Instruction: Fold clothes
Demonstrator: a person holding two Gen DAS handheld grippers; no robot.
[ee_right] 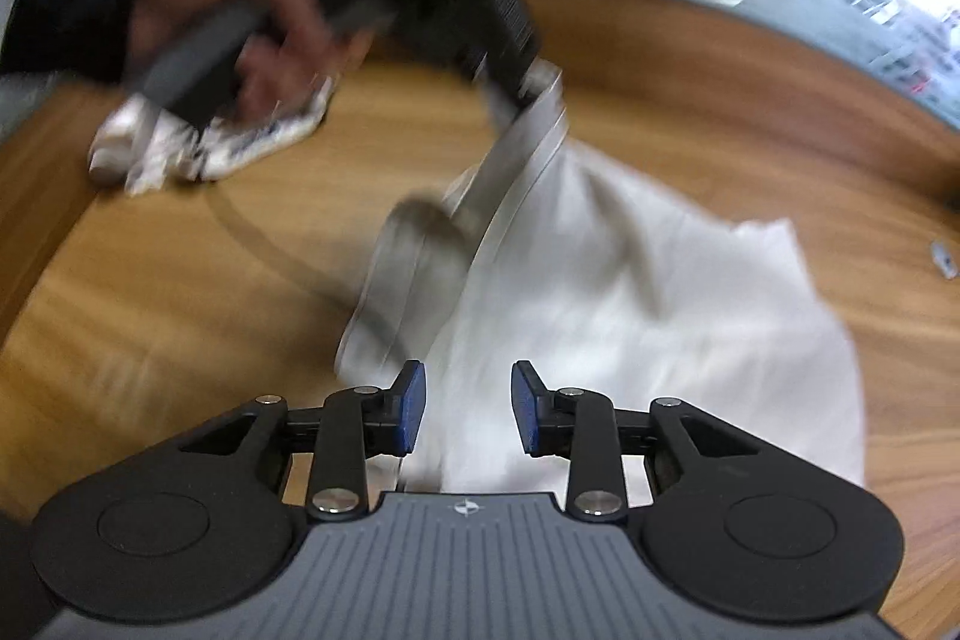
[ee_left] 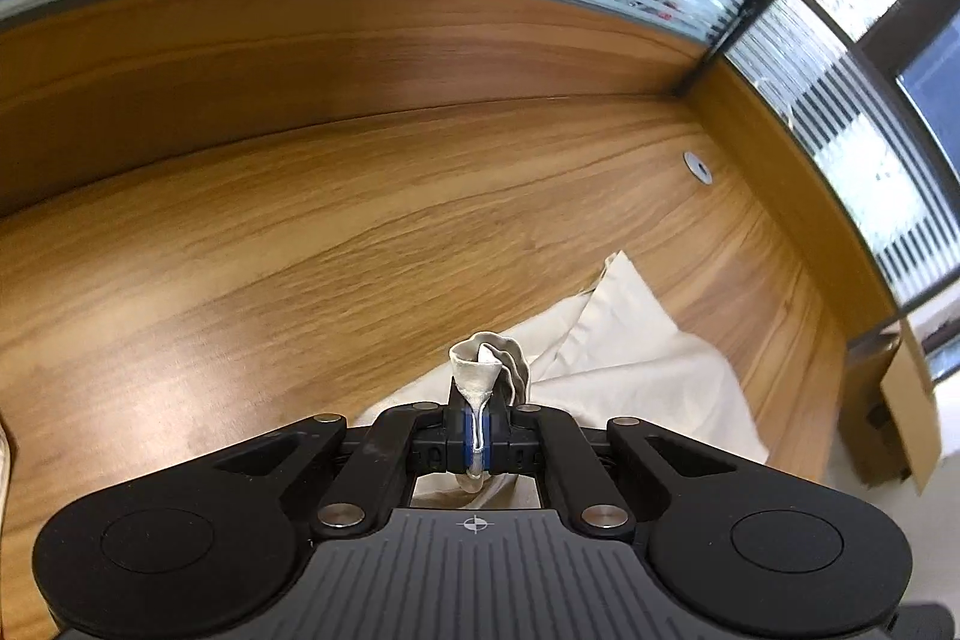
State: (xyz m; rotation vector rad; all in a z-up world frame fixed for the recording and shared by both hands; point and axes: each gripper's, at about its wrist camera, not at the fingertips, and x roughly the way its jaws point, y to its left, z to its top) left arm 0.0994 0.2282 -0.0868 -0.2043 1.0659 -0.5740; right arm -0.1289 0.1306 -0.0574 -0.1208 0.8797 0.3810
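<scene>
Left wrist view: the left gripper (ee_left: 478,430) is clenching a bunched edge of the cream-white cloth garment (ee_left: 630,358), which is lying on the wooden tabletop (ee_left: 300,232).

Right wrist view, blurred: the right gripper (ee_right: 468,415) is hanging released above that garment, pads apart; only here a person's hand (ee_right: 258,22) is showing, plus a crumpled patterned cloth (ee_right: 240,142) farther back.

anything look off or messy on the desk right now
Mildly. The white garment lies rumpled, not flat, one edge bunched in the shut left gripper. The right gripper is open above it, gripping nothing. A second crumpled cloth sits at the wooden desk edge. Nothing looks spilled or damaged.
</scene>
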